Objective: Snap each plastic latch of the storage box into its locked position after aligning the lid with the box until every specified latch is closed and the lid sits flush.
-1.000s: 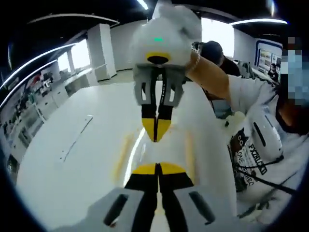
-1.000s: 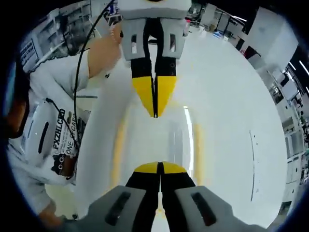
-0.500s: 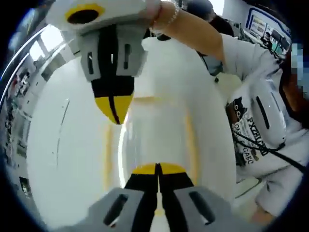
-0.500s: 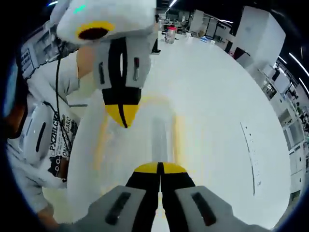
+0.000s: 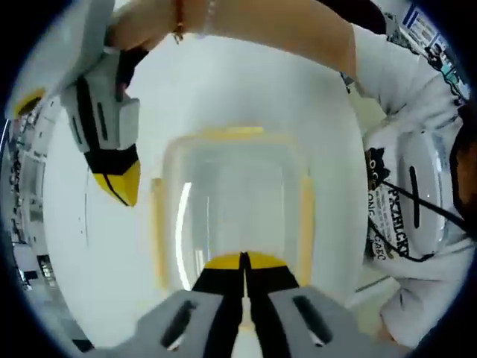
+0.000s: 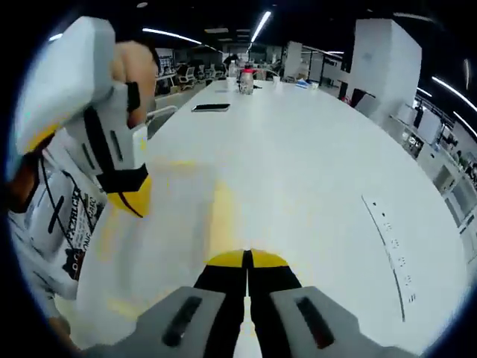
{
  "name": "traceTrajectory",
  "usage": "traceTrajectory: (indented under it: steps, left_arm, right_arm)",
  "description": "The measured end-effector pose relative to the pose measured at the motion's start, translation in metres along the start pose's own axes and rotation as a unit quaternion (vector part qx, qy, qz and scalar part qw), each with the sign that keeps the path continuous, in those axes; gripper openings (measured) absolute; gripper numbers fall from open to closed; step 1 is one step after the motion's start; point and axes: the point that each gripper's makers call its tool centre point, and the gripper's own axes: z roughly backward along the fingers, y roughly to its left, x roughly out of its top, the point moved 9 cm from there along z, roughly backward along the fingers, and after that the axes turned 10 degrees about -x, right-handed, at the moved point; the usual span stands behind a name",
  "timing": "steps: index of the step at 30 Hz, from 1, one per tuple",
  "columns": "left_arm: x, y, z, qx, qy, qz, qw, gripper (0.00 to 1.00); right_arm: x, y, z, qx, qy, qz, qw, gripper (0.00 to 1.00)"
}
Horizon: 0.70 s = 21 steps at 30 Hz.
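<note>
On the white desk [image 5: 223, 82] in front of me sits the storage box [image 5: 231, 201], clear-walled with a yellow-edged lid [image 5: 231, 136], and in the left gripper view I am looking down onto it from above. My left gripper [image 5: 242, 261] hangs over its near short end with the fingers pressed together, tips touching nothing that I can make out; I judge I hold them shut so the closed tips can push a latch down like a blunt thumb. My right gripper [image 5: 123, 190] shows at the upper left of that view, off the box's long side and apart from it, its yellow fingers [image 5: 127, 179] also together. Yellow latches [image 5: 158, 224] run along both long sides; whether any is snapped home I cannot tell, the edges are too blurred.

From the right gripper view, my right gripper [image 6: 247, 259] points across the desk, fingers closed, with the box a smeared yellow shape [image 6: 216, 216] just ahead. My left gripper [image 6: 138, 201] comes in from the left there. The lid looks squared on the box, so pressing latches seems the step in hand. Far up the desk lie a dark phone [image 6: 210, 107] and a jar [image 6: 246, 80].
</note>
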Motion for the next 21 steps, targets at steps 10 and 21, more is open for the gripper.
traceTrajectory:
  steps: [10, 21]
  left_arm:
    - [0.002, -0.005, -0.002, 0.006, 0.008, -0.001, 0.9999, 0.0]
    - [0.004, -0.002, -0.003, 0.018, 0.03, -0.012, 0.9993, 0.0]
  right_arm:
    - [-0.016, -0.007, -0.033, 0.075, -0.089, 0.024, 0.9929, 0.0]
    - [-0.025, -0.006, -0.051, 0.141, -0.163, 0.007, 0.9765, 0.0]
